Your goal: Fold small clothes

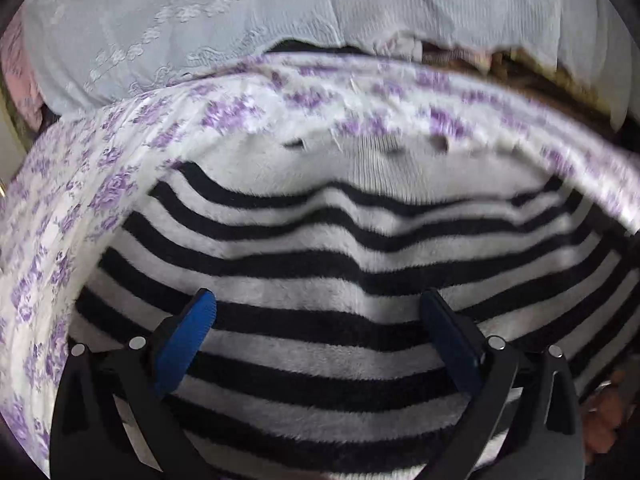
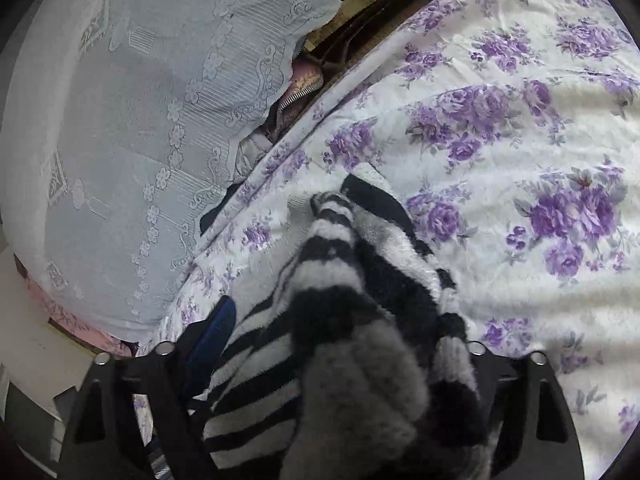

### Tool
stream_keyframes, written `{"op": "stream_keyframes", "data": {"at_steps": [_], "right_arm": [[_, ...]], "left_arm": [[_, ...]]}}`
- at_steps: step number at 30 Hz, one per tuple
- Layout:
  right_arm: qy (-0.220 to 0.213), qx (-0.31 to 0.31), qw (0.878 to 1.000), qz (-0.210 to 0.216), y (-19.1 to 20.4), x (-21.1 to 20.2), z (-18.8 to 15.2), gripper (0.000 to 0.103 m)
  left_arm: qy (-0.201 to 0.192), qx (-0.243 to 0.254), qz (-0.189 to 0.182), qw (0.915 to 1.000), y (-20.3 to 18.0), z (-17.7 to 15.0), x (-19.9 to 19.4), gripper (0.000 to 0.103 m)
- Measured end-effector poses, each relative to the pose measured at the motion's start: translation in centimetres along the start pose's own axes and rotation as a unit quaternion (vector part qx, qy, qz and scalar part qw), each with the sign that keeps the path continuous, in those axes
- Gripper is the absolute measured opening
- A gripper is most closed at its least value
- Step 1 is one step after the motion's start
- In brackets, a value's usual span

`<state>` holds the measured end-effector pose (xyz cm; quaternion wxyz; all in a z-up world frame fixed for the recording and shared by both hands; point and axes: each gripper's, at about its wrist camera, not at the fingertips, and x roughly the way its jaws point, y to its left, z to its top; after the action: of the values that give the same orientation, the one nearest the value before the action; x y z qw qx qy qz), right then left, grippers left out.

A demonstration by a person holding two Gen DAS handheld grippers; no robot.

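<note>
Your left gripper (image 1: 316,312) hangs over the black-and-white striped fleece garment (image 1: 320,240), jaws wide, blue pads (image 1: 188,336) well apart and nothing pinched between them. The garment lies spread flat on the purple-flowered bedsheet (image 1: 80,184), its stripes running across your view. Its far edge is a plain pale band, with a curved strip of flowered sheet beyond it; that part is blurred. On the left the garment's side edge curves down toward your left finger, and flowered sheet lies open beside it out to the picture's edge. At the lower right a hand (image 1: 604,412) shows just past the gripper frame.

From the right wrist, your right gripper (image 2: 332,320) has a thick bunched fold of the same striped garment (image 2: 360,300) filling the space between its fingers. The left blue pad (image 2: 218,328) shows beside the cloth; the right finger is buried under fleece, so you cannot tell whether the pads press on the cloth or merely straddle it. The bunch tapers to a tip on the sheet ahead. To its right the flowered bedsheet (image 2: 520,140) is bare, broad and gently wrinkled. To the left the bed's edge runs diagonally, with a white lace cover (image 2: 120,140) draped beyond a dark gap.
</note>
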<state>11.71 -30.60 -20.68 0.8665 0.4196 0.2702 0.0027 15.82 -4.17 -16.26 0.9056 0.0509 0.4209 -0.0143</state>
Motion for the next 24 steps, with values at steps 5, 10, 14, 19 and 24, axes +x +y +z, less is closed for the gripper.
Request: {"op": "stream_keyframes", "data": {"at_steps": [5, 10, 14, 19, 24], "right_arm": [[0.028, 0.113, 0.991, 0.063, -4.1, -0.6, 0.5, 0.025], [0.013, 0.063, 0.996, 0.06, -2.2, -1.4, 0.3, 0.025], [-0.007, -0.023, 0.999, 0.047, 1.6, -2.4, 0.0, 0.025], [-0.024, -0.091, 0.995, 0.031, 5.2, -3.1, -0.1, 0.025], [-0.03, -0.13, 0.991, 0.022, 6.4, -3.7, -0.5, 0.025]], "left_arm": [[0.004, -0.015, -0.017, 0.9997, 0.8, 0.0, 0.2, 0.099], [0.004, -0.014, -0.016, 0.9998, 0.8, -0.2, 0.0, 0.099], [0.017, -0.023, -0.029, 0.9992, 1.2, 0.4, 0.2, 0.099], [0.033, -0.047, -0.068, 0.9961, 2.2, 2.9, 0.2, 0.099], [0.046, -0.005, -0.077, 0.996, -0.2, 6.7, 0.9, 0.099]]}}
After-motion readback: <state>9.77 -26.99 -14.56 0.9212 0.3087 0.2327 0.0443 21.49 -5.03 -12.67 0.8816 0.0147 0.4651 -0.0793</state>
